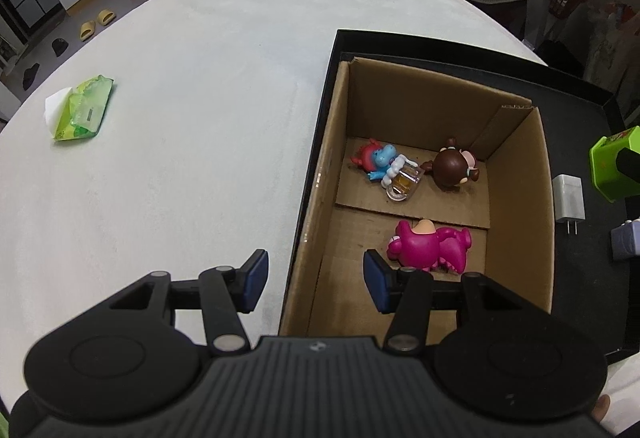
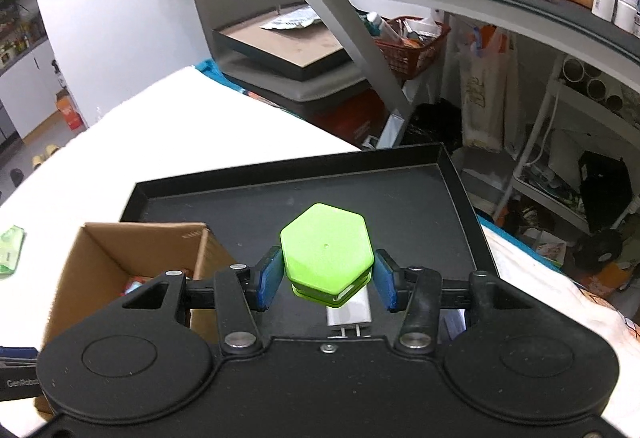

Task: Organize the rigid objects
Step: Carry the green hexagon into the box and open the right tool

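My right gripper (image 2: 327, 278) is shut on a green hexagonal box (image 2: 326, 248), held above the black tray (image 2: 400, 198); the same box (image 1: 612, 166) shows at the right edge of the left wrist view. A white charger plug (image 2: 352, 312) lies on the tray under it, also seen as the charger (image 1: 568, 204) beside the cardboard box (image 1: 516, 174). Inside that box lie a blue figure with a beer mug (image 1: 384, 166), a brown figure (image 1: 452, 166) and a pink dinosaur figure (image 1: 428, 244). My left gripper (image 1: 314, 282) hangs open over the box's near left wall, holding nothing.
A green tissue pack (image 1: 82, 108) lies on the white table (image 1: 200, 78) at the left. A small grey-blue object (image 1: 626, 242) sits on the tray at the right edge. Beyond the table stand a grey desk frame (image 2: 360, 38), shelves and a red basket (image 2: 412, 42).
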The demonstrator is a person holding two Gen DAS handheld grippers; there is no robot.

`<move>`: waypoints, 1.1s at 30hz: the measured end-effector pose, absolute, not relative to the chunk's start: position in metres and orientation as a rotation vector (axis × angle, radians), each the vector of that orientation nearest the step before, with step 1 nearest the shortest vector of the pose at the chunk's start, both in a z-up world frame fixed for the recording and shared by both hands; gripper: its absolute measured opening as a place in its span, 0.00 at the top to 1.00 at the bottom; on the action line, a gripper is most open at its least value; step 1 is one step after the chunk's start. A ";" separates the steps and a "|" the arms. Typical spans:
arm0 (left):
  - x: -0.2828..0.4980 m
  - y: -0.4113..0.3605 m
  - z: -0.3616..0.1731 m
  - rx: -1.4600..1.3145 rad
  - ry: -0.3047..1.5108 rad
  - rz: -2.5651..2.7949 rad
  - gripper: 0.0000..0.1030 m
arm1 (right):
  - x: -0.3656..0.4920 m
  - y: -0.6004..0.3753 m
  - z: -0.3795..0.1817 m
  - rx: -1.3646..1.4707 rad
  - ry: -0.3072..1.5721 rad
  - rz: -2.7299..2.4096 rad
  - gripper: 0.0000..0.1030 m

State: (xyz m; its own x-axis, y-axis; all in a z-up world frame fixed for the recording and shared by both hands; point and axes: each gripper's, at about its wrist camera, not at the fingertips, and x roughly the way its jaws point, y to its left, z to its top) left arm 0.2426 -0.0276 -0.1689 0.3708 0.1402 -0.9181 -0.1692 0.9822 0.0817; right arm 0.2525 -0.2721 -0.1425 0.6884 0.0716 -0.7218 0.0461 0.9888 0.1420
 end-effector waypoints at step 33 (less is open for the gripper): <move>0.236 0.005 -0.184 -0.150 1.179 0.046 0.82 | 0.250 -0.180 -0.128 0.090 0.837 0.260 0.54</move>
